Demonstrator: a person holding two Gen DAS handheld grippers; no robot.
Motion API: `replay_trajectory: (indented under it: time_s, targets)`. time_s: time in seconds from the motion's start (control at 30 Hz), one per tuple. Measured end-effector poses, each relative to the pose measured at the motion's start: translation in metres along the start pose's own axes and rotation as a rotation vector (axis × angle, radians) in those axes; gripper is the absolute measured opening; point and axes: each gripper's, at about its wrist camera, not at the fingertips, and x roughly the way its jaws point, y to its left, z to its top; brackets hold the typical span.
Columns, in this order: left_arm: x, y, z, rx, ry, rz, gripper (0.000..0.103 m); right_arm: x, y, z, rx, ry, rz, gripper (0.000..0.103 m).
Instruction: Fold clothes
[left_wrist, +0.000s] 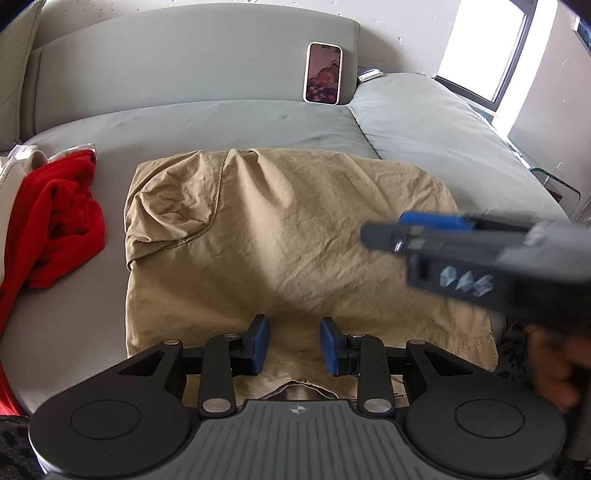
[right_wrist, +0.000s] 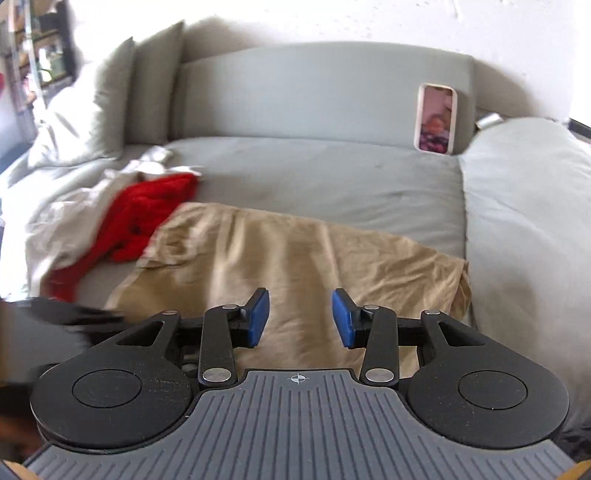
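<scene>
A tan garment (left_wrist: 288, 240) lies spread and folded over on the grey sofa seat (left_wrist: 221, 122), wrinkled, with a flap turned over at its far left. My left gripper (left_wrist: 293, 345) hovers over its near edge; the blue pads stand apart with only cloth beneath them, nothing pinched. My right gripper (right_wrist: 300, 317) is open above the tan garment (right_wrist: 295, 251) near its right side, empty. It also shows blurred in the left wrist view as the right gripper (left_wrist: 380, 236), coming in from the right above the cloth.
A red garment (left_wrist: 62, 218) lies crumpled left of the tan one, on pale cloth (right_wrist: 66, 206). A phone (left_wrist: 323, 74) leans against the sofa back. A grey cushion (left_wrist: 443, 136) sits at the right, pillows (right_wrist: 110, 103) at the far left. A hand (left_wrist: 554, 369) holds the right gripper.
</scene>
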Motion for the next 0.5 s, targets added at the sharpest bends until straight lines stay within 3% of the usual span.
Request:
replay_trajectory:
  time_s: [0.27,0.5]
  targets:
    - [-0.009,-0.002,0.008,-0.004,-0.020,0.009,0.029,0.024,-0.016,-0.045,-0.066,-0.107,0.016,0.041]
    - [-0.039,0.026,0.044,-0.087,-0.145,0.044,0.033,0.024,-0.016,-0.047,-0.083,-0.099,0.016,0.041]
